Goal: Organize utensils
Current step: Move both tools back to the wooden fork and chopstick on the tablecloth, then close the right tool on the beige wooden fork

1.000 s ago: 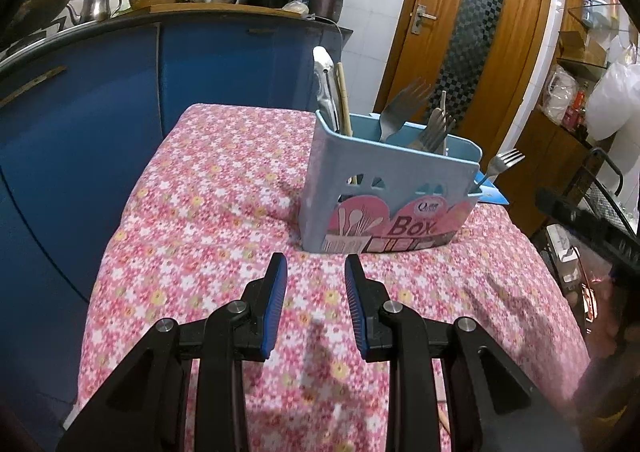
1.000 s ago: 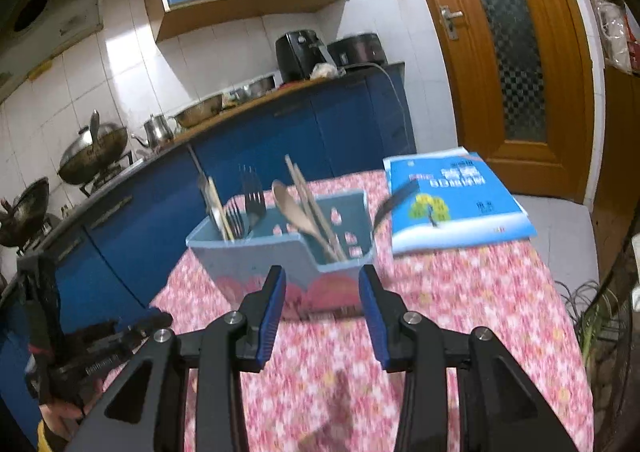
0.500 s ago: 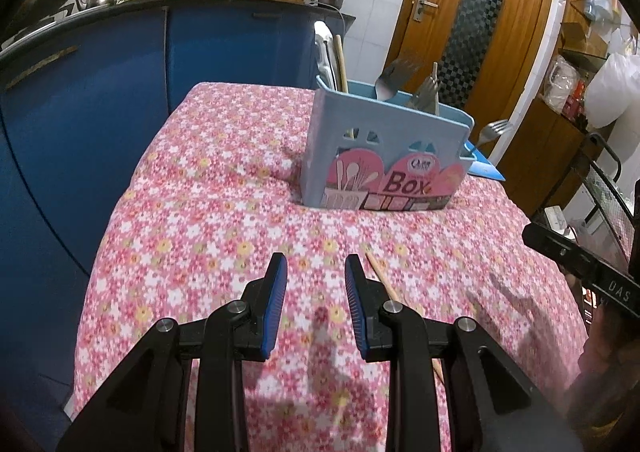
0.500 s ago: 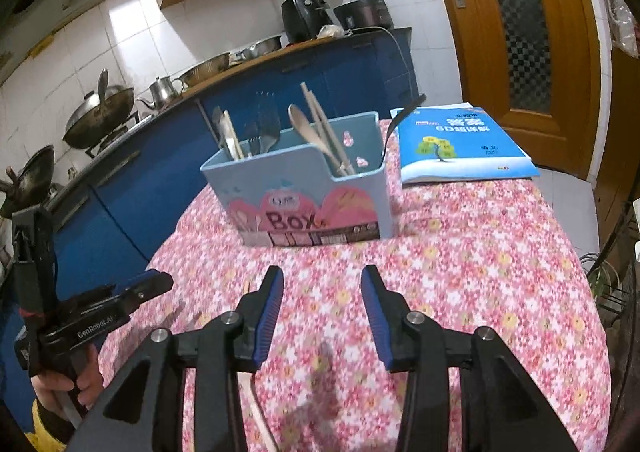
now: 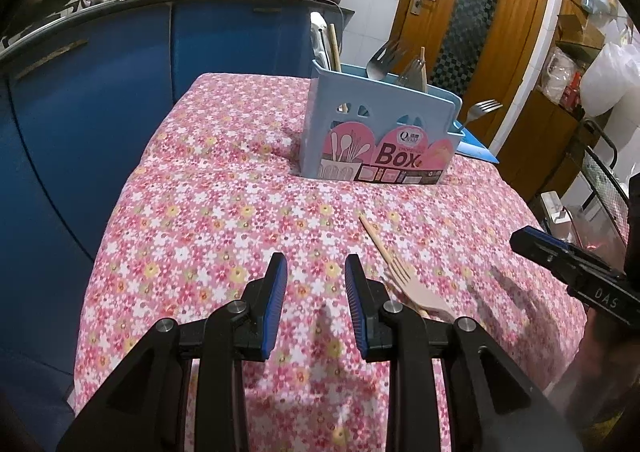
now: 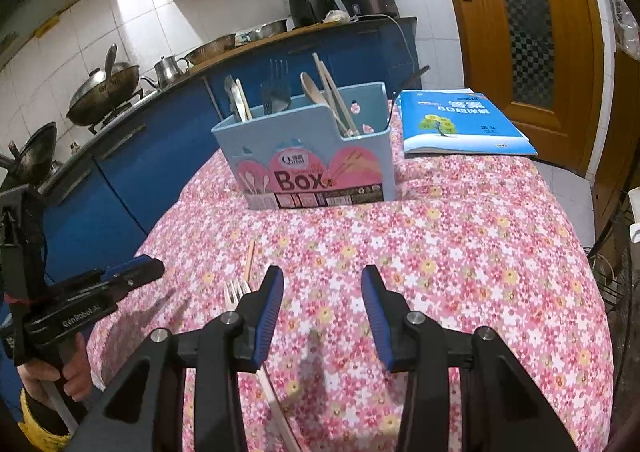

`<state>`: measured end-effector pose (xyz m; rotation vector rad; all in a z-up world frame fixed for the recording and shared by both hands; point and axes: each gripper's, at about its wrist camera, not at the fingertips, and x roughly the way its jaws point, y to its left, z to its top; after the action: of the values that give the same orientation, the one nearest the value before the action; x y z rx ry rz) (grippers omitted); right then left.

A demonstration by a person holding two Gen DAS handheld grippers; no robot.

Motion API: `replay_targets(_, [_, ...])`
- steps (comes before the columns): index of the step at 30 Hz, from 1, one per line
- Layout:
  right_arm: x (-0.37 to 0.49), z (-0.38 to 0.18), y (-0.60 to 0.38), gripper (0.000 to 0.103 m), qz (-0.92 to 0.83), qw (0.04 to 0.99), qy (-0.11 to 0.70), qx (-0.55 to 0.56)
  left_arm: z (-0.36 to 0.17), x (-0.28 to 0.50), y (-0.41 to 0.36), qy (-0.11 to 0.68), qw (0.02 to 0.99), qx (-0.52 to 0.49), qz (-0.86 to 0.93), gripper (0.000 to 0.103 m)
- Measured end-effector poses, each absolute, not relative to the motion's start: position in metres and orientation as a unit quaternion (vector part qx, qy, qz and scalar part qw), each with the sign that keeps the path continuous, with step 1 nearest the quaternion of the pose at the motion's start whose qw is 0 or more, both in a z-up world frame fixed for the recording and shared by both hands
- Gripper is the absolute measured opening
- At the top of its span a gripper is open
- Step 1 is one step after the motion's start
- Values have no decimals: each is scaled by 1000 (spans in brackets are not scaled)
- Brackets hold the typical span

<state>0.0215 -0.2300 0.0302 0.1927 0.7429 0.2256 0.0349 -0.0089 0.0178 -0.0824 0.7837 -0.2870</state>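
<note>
Box point(image 6: 312, 155) of pale blue plastic stands upright in the middle of the floral tablecloth point(image 6: 460, 252), and it's well stocked: at its left end a pale flat utensil and a wooden stick lean together, metal forks point(image 6: 276, 91) poke up in the middle, and the lower right compartment holds a wooden spoon point(image 6: 314, 89) with chopsticks point(image 6: 334, 99) slanting across it (one more fork point(image 5: 482, 107) hangs out past the far corner). Nearer the camera, a wooden fork point(image 5: 408, 280) and a single chopstick point(image 5: 374, 238) lie loose on the cloth. Left gripper point(image 5: 316, 306) hovers beside them, jaws parted, nothing between; right gripper point(image 6: 322, 318) spread wider, also empty. A blue book point(image 6: 460, 123) lies behind the box
</note>
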Motion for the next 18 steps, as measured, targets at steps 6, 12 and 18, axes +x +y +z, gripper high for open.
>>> replay_targets(6, [17, 17, -220, 44, 117, 913, 383, 76, 18, 27, -9, 383, 913, -35, -137, 30])
replay_targets(12, [14, 10, -207, 44, 132, 907, 396, 55, 16, 26, -9, 389, 910, -32, -137, 30])
replay_targets(18, [10, 4, -191, 44, 157, 898, 409, 32, 15, 24, -8, 391, 910, -31, -134, 30])
